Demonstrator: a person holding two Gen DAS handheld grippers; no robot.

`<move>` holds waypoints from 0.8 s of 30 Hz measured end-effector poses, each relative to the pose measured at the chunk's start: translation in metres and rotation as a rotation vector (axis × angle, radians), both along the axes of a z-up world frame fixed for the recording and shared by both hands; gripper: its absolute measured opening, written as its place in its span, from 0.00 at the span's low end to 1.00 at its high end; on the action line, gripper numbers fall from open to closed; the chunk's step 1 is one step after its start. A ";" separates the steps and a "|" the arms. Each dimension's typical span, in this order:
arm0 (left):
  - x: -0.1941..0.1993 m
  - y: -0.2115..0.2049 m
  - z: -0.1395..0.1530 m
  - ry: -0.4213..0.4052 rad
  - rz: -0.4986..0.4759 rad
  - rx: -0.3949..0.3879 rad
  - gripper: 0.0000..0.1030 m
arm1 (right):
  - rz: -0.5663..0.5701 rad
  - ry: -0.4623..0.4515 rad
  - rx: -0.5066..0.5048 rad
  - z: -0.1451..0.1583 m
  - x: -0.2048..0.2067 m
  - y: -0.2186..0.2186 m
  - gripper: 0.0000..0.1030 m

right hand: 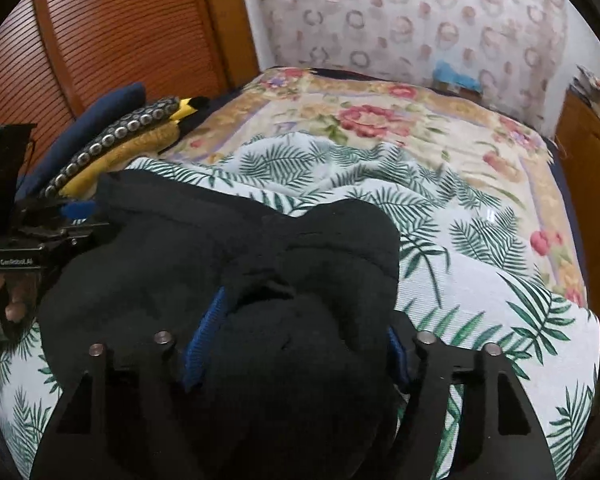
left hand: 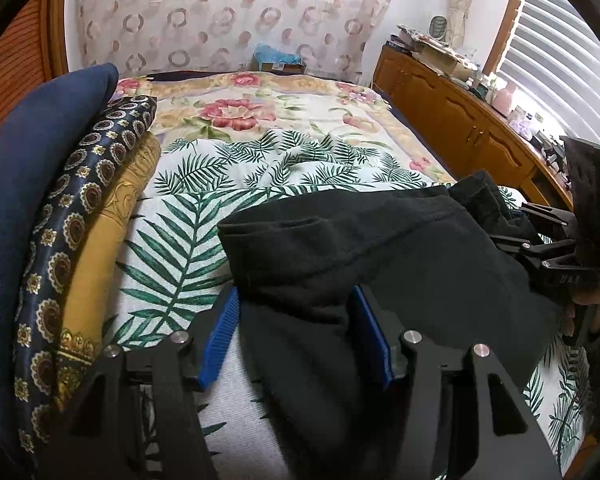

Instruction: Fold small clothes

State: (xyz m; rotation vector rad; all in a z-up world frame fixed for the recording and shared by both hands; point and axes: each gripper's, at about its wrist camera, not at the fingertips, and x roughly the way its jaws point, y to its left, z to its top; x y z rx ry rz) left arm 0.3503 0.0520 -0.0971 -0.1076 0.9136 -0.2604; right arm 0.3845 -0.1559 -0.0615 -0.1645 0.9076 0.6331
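Observation:
A black garment [left hand: 380, 256] lies bunched on the palm-leaf sheet [left hand: 172, 248] of the bed. My left gripper [left hand: 294, 316] has its blue pads [left hand: 220, 340] on either side of a fold of the black cloth and grips it. My right gripper [right hand: 296, 336] likewise holds a thick bunch of the same garment [right hand: 228, 256] between its blue pads [right hand: 204, 336]. The right gripper also shows at the right edge of the left wrist view [left hand: 548, 252]; the left gripper shows at the left edge of the right wrist view [right hand: 52, 224]. Both hold the cloth low over the bed.
A stack of folded fabrics, navy [left hand: 32, 184], patterned dark [left hand: 84, 200] and mustard [left hand: 112, 232], lies along the bed's left side. A floral blanket [left hand: 240, 108] covers the far bed. A wooden cabinet [left hand: 452, 116] runs along the right, a louvred wooden door [right hand: 112, 32] on the left.

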 end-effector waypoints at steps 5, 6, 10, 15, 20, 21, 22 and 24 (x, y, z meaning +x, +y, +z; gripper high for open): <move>0.003 0.003 -0.001 0.007 0.003 -0.017 0.55 | 0.028 0.008 0.025 -0.001 -0.002 0.000 0.36; 0.003 0.004 -0.001 0.007 0.004 -0.022 0.55 | 0.038 0.014 0.041 -0.001 -0.003 -0.001 0.30; 0.006 0.013 -0.001 0.020 0.005 -0.094 0.53 | 0.041 -0.030 0.039 0.004 -0.014 0.000 0.20; 0.000 0.012 0.002 0.018 -0.034 -0.127 0.16 | 0.039 -0.103 0.041 0.023 -0.028 0.001 0.17; -0.031 0.015 0.037 -0.110 -0.042 -0.153 0.12 | 0.044 -0.211 0.044 0.055 -0.047 0.006 0.17; -0.038 0.018 0.046 -0.137 -0.040 -0.164 0.12 | 0.049 -0.233 0.045 0.063 -0.051 0.008 0.16; -0.050 0.023 0.058 -0.172 -0.037 -0.175 0.12 | 0.052 -0.256 0.046 0.069 -0.055 0.010 0.16; -0.066 0.034 0.074 -0.222 -0.021 -0.191 0.12 | 0.063 -0.310 0.057 0.089 -0.063 0.015 0.16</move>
